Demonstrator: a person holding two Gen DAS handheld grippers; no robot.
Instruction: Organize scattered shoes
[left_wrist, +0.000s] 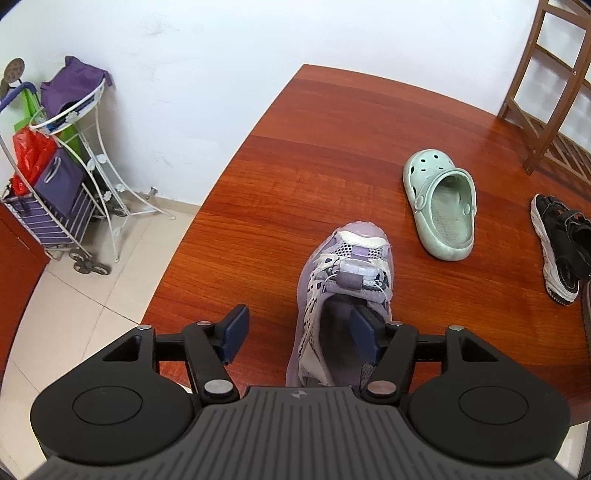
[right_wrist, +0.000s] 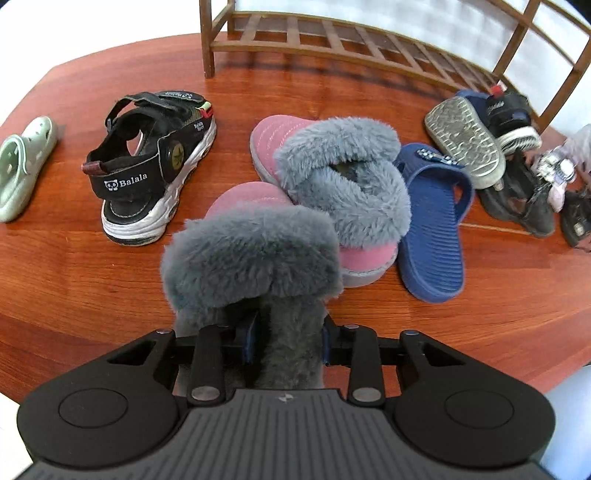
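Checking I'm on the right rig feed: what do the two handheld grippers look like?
Both match: the left gripper and right gripper have matte black bodies with ribbed grey centre plates bearing a small round emblem, round caps either side, black linkage arms with silver rivets, and dark blue finger pads. No cables show.

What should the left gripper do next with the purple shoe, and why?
Probably squeeze shut. The left gripper is open, one finger inside the purple shoe and the other outside its side wall, so closing would pinch that wall for lifting.
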